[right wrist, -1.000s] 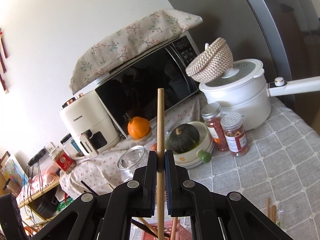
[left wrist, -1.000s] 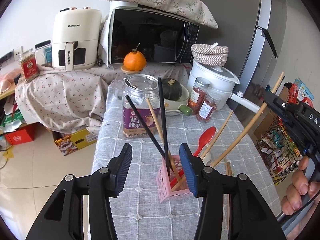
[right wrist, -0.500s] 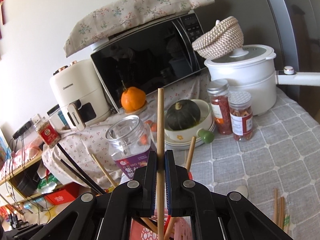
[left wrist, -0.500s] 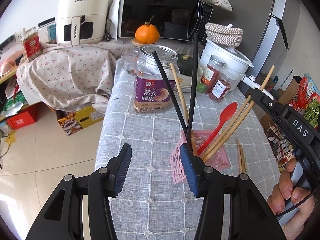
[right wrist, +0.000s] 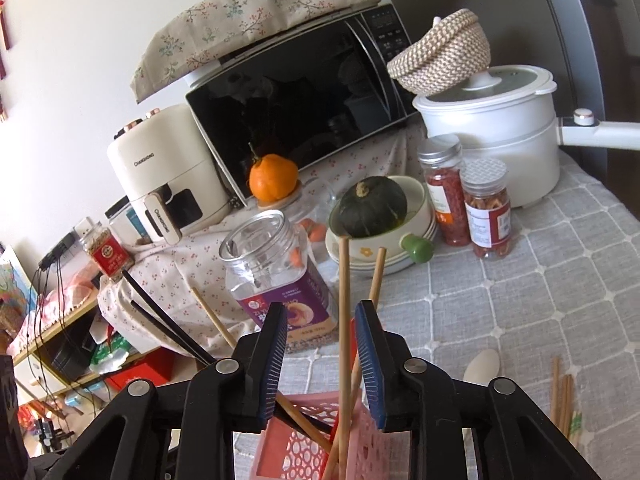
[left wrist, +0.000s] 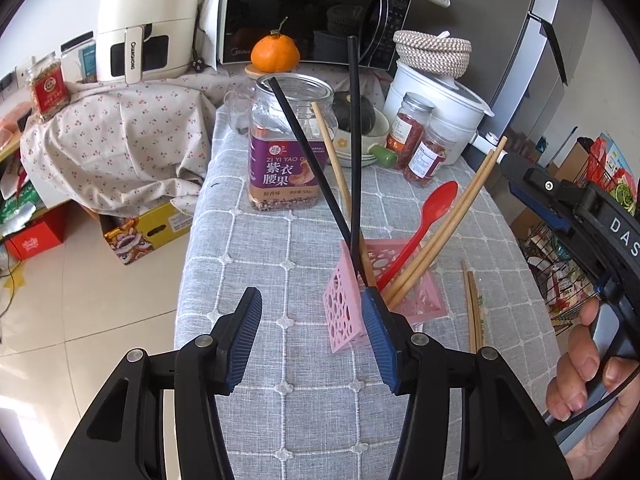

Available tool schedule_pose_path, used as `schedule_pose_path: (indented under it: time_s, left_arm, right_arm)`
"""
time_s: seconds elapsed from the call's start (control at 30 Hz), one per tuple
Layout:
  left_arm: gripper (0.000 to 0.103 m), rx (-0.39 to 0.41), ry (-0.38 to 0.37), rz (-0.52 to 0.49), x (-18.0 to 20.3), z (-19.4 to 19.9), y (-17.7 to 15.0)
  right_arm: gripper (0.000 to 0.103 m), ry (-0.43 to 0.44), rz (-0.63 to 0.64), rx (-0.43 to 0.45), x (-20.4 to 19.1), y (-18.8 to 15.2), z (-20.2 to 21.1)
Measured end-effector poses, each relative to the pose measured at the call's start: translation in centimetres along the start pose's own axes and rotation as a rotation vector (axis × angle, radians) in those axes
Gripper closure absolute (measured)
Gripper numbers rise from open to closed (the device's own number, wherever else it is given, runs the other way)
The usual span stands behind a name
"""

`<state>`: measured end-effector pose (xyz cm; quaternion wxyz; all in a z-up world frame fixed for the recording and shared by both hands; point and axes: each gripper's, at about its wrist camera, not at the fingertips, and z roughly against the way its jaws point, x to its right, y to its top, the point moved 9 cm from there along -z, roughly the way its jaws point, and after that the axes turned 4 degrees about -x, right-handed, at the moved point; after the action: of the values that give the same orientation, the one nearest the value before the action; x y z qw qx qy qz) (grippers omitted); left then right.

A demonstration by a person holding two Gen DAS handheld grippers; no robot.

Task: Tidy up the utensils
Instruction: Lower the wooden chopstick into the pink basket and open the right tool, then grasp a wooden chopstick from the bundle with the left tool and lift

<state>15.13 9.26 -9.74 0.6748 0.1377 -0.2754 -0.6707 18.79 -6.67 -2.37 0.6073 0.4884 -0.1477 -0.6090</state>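
Standing free between the right claw (right wrist: pixel 322 364)'s spread fingers, seemingly: chopstick (right wrist: pixel 343 300).

Air fryer (left wrist: pixel 150 20): "CHANGHONG" on the body at 12 o'clock, repeated vertically on the handle.
Microwave (left wrist: pixel 312 16): "Midea" at the door's 7 o'clock corner.
Jar (left wrist: pixel 290 144): purple label, "ZI YI YAO G…" above "紫衣腰果"; smaller print unreadable.
Right gripper (left wrist: pixel 516 190): white letters "DAS" on its black housing.
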Motion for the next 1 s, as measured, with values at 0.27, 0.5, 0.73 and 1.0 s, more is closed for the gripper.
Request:
schedule_pose_path:
  time_s: [0.27, 0.5, 0.73, 1.0]
  left_arm:
    - [0.043, -0.021, -0.052, -0.053, 3.4, 0.6, -1.2]
    - [0.038, -0.054, -0.085, -0.161, 8.2, 0.3, -2.7]
    - [0.032, -0.104, -0.109, -0.286, 14.1, -1.0, -4.4]
    - [0.032, -0.209, -0.103, -0.361, 19.4, -4.7, -6.3]
  right_arm:
    - [0.054, -0.038, -0.019, -0.006, 3.4, 0.9, 3.9]
    - [0.04, -0.138, -0.015, -0.103, 7.8, -0.4, 5.5]
    - [0.031, -0.251, -0.076, -0.233, 13.6, -2.7, 6.8]
    - [0.024, -0.353, -0.147, -0.346, 19.0, -4.8, 8.7]
